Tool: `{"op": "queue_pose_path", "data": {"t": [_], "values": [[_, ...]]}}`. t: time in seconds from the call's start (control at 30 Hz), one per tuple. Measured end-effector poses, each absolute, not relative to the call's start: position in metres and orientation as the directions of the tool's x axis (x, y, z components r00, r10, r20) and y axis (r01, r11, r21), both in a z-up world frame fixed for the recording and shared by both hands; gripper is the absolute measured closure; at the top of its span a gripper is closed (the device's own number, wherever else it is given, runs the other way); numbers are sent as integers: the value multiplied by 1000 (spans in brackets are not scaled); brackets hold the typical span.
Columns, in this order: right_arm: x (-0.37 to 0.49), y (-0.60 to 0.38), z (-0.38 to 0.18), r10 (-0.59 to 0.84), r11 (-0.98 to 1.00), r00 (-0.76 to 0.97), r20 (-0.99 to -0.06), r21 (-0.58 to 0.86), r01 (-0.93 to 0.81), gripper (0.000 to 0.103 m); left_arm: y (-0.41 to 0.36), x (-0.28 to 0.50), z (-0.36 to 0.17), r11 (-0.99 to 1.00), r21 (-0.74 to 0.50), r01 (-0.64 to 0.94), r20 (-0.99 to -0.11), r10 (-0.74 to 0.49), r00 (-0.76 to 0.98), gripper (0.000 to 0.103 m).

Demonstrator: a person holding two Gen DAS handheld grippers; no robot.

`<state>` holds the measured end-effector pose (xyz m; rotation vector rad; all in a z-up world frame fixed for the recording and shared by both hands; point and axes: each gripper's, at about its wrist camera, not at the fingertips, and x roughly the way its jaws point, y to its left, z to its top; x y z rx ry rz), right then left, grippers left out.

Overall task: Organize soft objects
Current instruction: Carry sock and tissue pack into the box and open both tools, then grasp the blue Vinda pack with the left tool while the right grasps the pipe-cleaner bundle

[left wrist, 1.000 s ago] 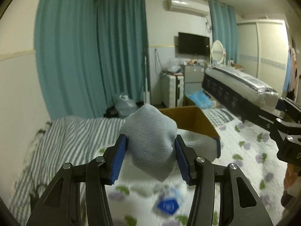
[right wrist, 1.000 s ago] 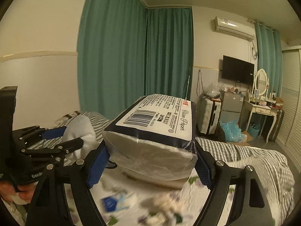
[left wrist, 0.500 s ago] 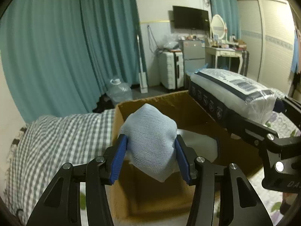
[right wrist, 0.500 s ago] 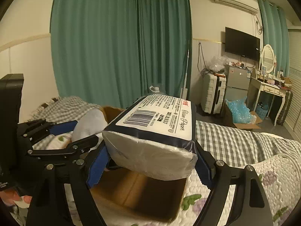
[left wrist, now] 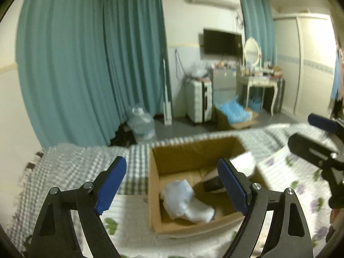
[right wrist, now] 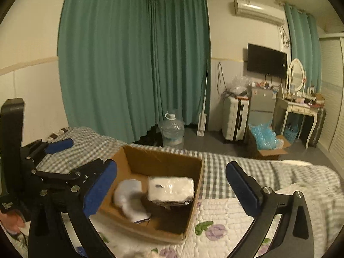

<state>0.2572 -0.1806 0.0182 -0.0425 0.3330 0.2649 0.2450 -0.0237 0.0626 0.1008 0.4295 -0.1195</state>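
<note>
Both the left gripper and right gripper are being opened wide, nothing between the jaws. Ahead, in the cardboard box, the tissue pack is lying crosswise beside the grey sock. The pack's label is being shown only by the right view.

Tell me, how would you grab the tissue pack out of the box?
Come from above, since the cardboard box walls block every side. The tissue pack lies tilted on the box floor, its white end turned up. Probably close a hand-held gripper across the pack's two long sides. The white sock lies close beside it, so keep that finger clear.
</note>
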Motion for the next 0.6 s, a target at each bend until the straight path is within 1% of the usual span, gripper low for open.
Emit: {"op": "queue_pose_path", "data": {"t": [0.1, 0.17, 0.2, 0.33, 0.47, 0.6], "values": [[215, -178, 53, 229, 966, 925, -303, -48, -254, 1, -14, 203, 99, 990, 56, 131, -364, -102, 926, 14], [184, -176, 75, 213, 966, 938, -274, -82, -243, 1, -7, 177, 119, 991, 48, 121, -332, -98, 938, 10], [167, -173, 85, 214, 965, 941, -261, -91, -244, 1, -4, 159, 129, 992, 49, 118, -312, -97, 945, 9], [119, -167, 104, 234, 958, 939, -251, -106, -268, 1, 3, 119, 143, 993, 52, 108, -285, -88, 954, 9], [86, -160, 95, 258, 942, 928, -270, -144, -304, 1, 4, 97, 125, 994, 55, 98, -323, -75, 944, 9], [78, -159, 55, 261, 935, 898, -353, -138, -326, 1, 5, 91, 84, 995, 37, 96, -395, -73, 916, 9]]}}
